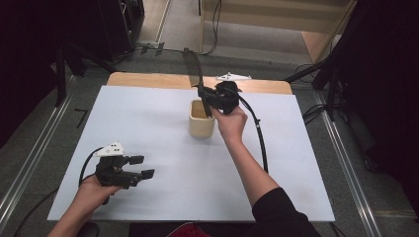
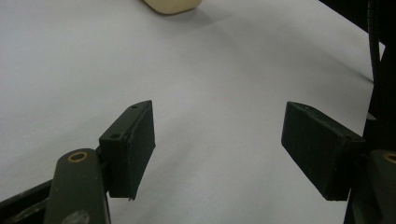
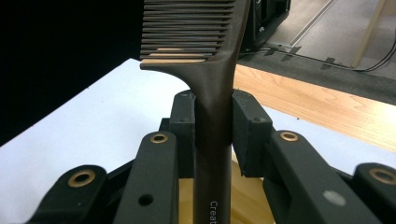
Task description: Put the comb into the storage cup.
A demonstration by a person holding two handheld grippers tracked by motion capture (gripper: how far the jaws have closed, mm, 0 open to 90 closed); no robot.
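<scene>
1. The right gripper (image 3: 212, 133) is clamping its jaws on a dark comb (image 3: 210, 56), holding it upright over the cream cup (image 1: 201, 120) on the desk (image 1: 148, 118).
2. The left gripper (image 2: 219, 149) is hovering near the desk's front left, jaws wide open on nothing.

comb handle (image 3: 212, 154), cut-off lettering "Creat"

This looks like a lab or recording studio. A white-topped table (image 1: 148, 123) fills the middle of the high view on grey carpet (image 1: 257, 49), with metal floor rails (image 1: 346, 163) at both sides, cables (image 1: 215, 24) at the top and dark stands (image 1: 62, 74) at the left.
</scene>
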